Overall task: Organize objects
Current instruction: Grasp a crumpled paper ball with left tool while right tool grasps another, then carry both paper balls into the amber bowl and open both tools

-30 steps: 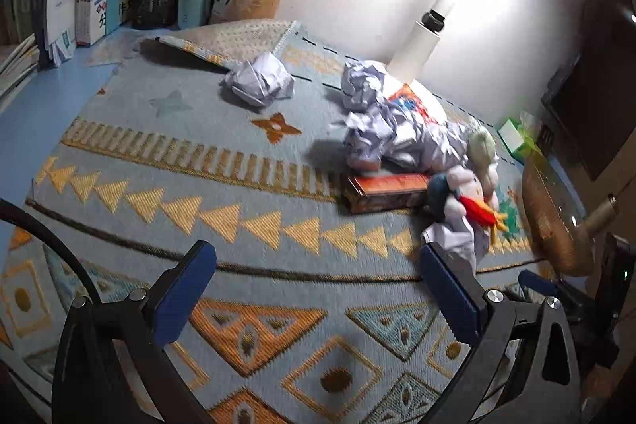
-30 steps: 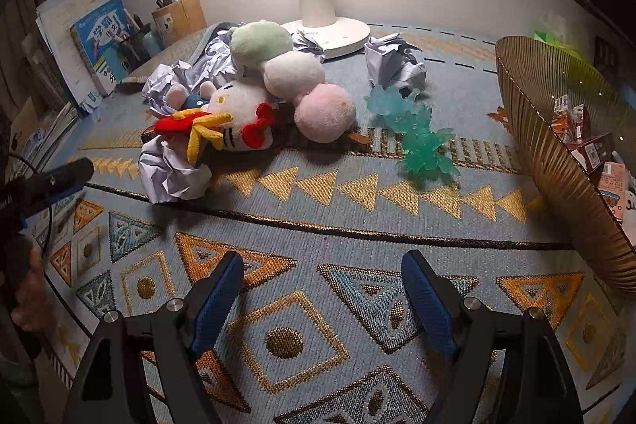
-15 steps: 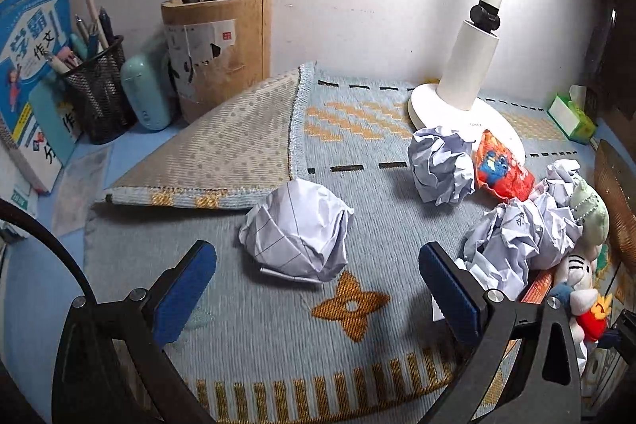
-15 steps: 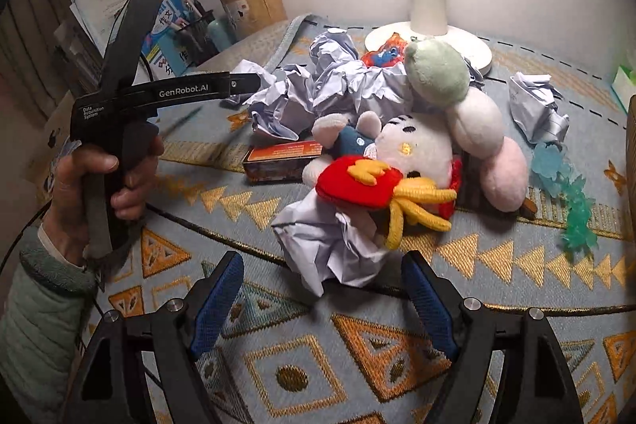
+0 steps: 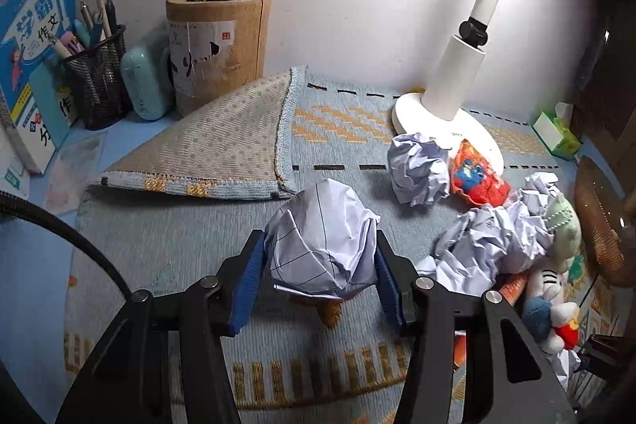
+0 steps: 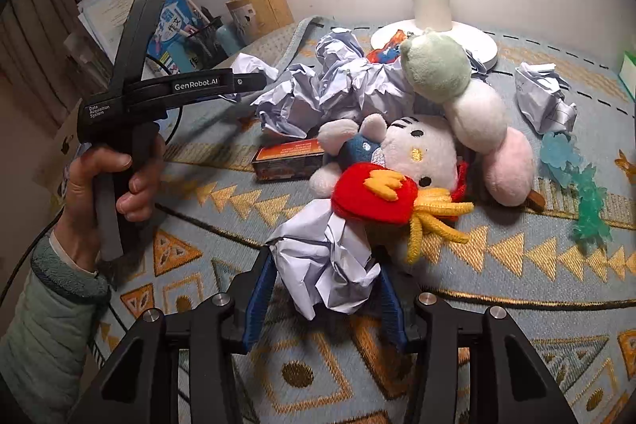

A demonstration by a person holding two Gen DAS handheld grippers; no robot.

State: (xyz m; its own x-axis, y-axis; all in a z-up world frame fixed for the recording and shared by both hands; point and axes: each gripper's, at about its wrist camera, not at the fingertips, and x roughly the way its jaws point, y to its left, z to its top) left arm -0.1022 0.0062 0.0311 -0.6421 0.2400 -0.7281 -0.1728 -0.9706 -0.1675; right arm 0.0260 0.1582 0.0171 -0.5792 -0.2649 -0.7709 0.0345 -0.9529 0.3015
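Where toys crowd: lamp (image 5: 457, 86), books (image 5: 31, 46).

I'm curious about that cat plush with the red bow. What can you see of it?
The cat plush looks soft and white, with black oval eyes, a yellow nose, drawn whiskers and a red bow. It lies tilted on the patterned rug amid the clutter. A red pouch with yellow strands lies against its face; pastel plush balls lie right behind it.
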